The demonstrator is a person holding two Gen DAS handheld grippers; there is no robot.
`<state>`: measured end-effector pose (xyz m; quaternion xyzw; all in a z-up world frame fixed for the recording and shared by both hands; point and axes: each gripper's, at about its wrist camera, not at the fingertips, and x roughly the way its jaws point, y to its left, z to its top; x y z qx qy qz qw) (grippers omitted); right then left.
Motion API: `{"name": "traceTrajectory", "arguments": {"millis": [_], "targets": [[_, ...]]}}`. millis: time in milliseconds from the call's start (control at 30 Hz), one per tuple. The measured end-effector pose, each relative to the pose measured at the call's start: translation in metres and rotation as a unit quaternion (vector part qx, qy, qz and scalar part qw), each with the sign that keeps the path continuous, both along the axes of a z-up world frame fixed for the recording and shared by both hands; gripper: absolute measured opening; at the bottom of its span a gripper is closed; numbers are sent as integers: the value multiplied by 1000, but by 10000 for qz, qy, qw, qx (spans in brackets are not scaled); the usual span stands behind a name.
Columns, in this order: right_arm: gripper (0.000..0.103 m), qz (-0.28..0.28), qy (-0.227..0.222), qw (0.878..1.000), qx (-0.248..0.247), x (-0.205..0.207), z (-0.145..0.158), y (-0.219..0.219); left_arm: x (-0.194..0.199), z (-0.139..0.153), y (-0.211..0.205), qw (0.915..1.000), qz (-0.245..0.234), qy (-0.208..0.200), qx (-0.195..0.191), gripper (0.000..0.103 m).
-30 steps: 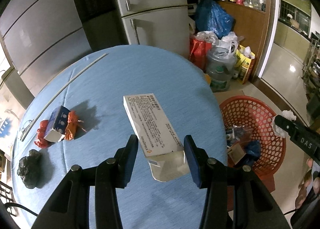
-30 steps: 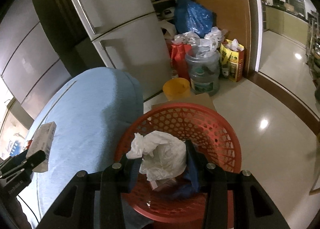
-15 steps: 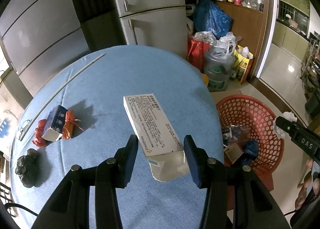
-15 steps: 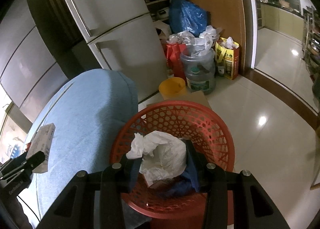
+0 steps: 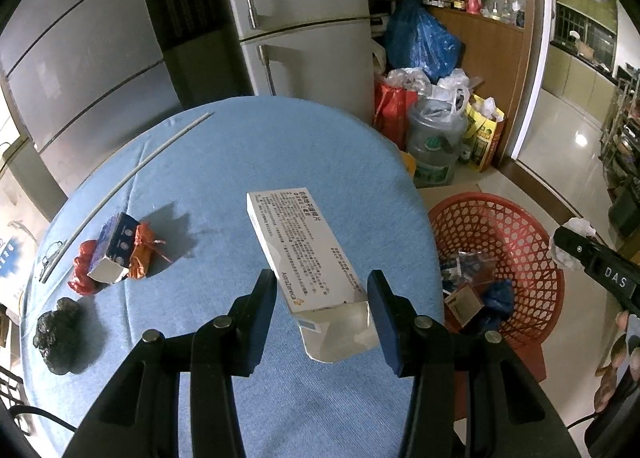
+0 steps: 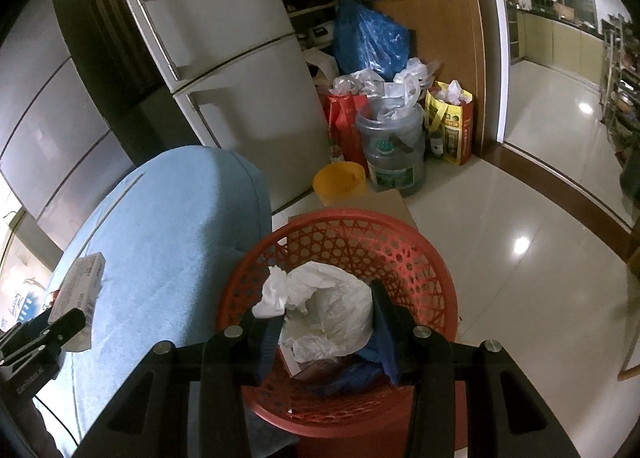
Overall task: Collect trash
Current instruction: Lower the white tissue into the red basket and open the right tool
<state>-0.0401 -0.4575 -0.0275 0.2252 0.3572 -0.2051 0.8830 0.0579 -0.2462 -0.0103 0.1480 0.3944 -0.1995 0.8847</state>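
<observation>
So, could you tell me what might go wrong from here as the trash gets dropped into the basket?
1. The crumpled white paper in the right gripper is light and bulky; released, it may snag on a finger or land on the red basket rim.
2. The left gripper pinches only the torn end of the white carton, which juts forward over the blue table; it could pivot or slip in transit.
3. Both grippers are heading for one basket and might collide.
</observation>
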Motion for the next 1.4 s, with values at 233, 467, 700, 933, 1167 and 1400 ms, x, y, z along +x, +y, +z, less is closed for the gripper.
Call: {"name": "traceTrajectory", "arguments": {"millis": [233, 467, 700, 933, 1167, 1400], "targets": [[45, 33, -12, 10000, -55, -1, 4, 3, -1, 0, 6, 10000, 31, 17, -44, 48], [45, 65, -27, 9999, -90, -2, 6, 8, -4, 0, 15, 9999, 102, 17, -91, 48], [45, 140, -30, 9999, -98, 3, 9, 14, -8, 1, 21, 9998, 152, 17, -152, 48], [45, 175, -19, 9996, -206, 13, 9, 10, -5, 3, 17, 9995, 76, 86, -292, 48], [66, 88, 385, 9991, -153, 27, -10, -3, -4, 3, -8, 9986, -309, 230, -363, 48], [78, -262, 501, 9983, -157, 7, -12, -25, -10, -1, -60, 9923, -1090, 431, -400, 48]]}}
